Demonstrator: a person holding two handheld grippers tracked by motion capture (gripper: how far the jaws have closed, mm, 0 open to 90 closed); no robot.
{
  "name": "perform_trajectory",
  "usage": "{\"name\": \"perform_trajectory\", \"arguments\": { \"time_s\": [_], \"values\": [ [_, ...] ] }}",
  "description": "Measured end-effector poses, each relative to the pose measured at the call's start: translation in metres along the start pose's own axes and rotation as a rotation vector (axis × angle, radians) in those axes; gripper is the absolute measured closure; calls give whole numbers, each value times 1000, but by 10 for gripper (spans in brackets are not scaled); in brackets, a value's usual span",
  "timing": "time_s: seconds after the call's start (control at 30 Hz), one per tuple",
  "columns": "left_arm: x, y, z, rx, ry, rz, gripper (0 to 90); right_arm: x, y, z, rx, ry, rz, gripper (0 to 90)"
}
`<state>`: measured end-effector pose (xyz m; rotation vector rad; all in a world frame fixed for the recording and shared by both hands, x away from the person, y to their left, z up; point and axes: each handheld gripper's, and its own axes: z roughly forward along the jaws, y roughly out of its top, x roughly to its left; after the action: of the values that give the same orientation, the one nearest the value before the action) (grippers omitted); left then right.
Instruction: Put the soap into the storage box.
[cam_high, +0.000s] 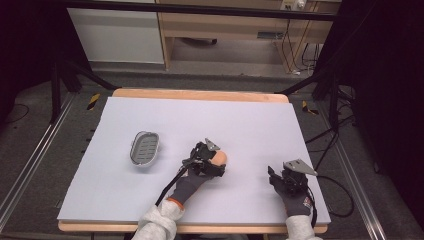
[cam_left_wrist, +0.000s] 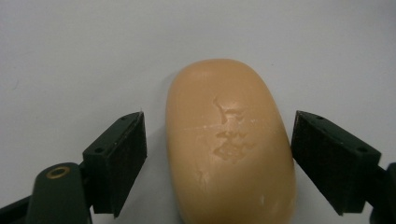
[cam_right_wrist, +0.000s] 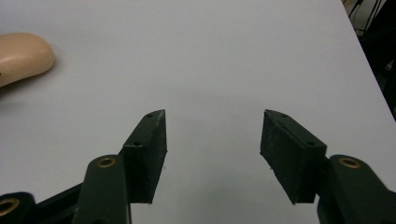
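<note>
Left gripper view: soap lies lengthwise between the jaws of the left gripper, flat on the table. Jaws stand wide; a gap is seen on each side, narrower on the right, so the pads are not judged to be pressing. Nothing is held yet.

High view: soap is seen right of the dish, well apart from it, near mid-table. Left gripper sits over the soap. Right gripper rests right of the soap, apart, toward the near edge.

Right gripper view: jaws of the right gripper are spread wide, with nothing between them; soap is seen off to the upper left.

Step judged: closing on the soap. The bar would best be centred first, so both pads meet the long sides together; a one-sided touch could skid or turn it. A slippery, rounded surface is expected, so a low, square, gentle squeeze is advised.

Room: bare table lies between soap and dish, so a direct path is open. Table edges are well away from the soap; the dish rim would need clearing on approach.
</note>
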<state>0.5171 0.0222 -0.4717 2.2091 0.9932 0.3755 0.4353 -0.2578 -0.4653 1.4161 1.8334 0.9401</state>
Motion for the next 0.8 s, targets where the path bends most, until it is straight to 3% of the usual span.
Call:
{"name": "perform_trajectory", "arguments": {
  "time_s": [0.3, 0.8],
  "values": [
    [-2, 2, 7, 34, -5, 4, 229, -1, 0, 0, -1, 8, 5, 425],
    [-7, 5, 8, 45, 31, 13, 308, -1, 0, 0, 1, 13, 14, 431]
  ]
}}
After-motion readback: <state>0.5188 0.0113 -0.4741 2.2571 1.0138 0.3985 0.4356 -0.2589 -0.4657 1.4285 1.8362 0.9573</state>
